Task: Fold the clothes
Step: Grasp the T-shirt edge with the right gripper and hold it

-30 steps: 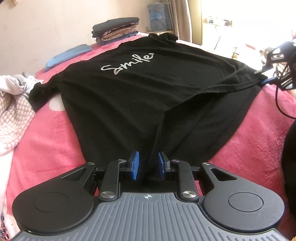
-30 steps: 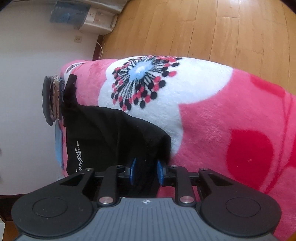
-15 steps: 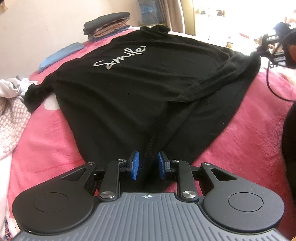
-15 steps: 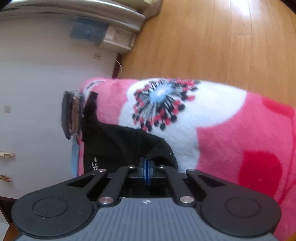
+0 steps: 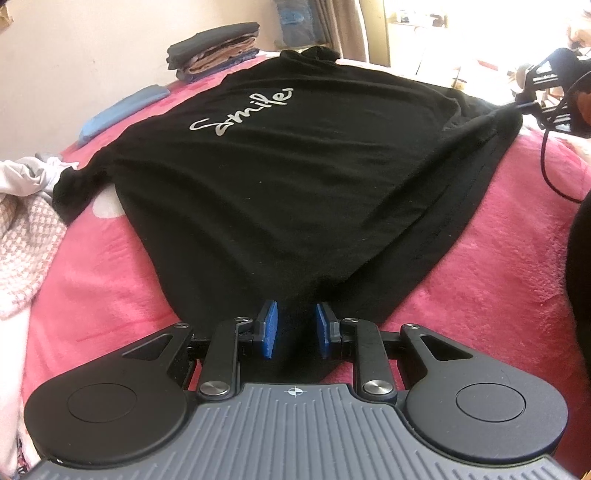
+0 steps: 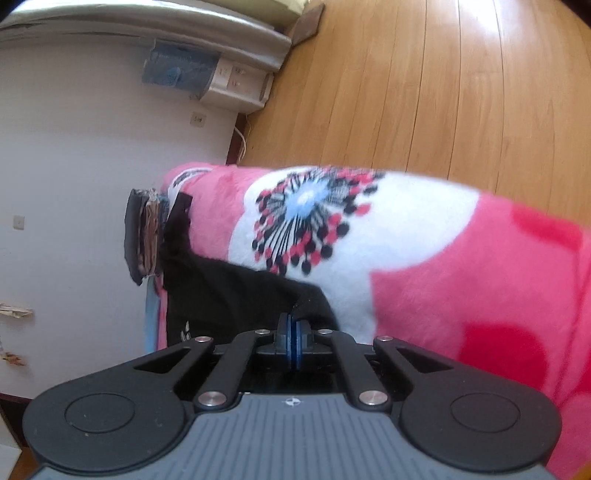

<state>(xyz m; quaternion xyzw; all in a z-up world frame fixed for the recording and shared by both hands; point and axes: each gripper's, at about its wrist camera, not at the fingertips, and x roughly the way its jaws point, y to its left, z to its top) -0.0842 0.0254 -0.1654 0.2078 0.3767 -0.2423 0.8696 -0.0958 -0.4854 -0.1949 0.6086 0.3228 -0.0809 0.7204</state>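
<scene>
Right gripper (image 6: 294, 345) pinched tight on sleeve edge of black T-shirt (image 5: 295, 177). Left gripper (image 5: 294, 328) part-spread, bunched hem between pads; actual grip unclear. Shirt spread face-up on pink blanket (image 5: 498, 288). Risk: hem slipping from left pads on lift, fold skewing; thin sleeve pinch pulling free under tension.

Daylight from window (image 5: 461, 33) blows out upper right; floor (image 6: 461, 74) shows glare; fisheye bends edges; right view slightly blurred
</scene>
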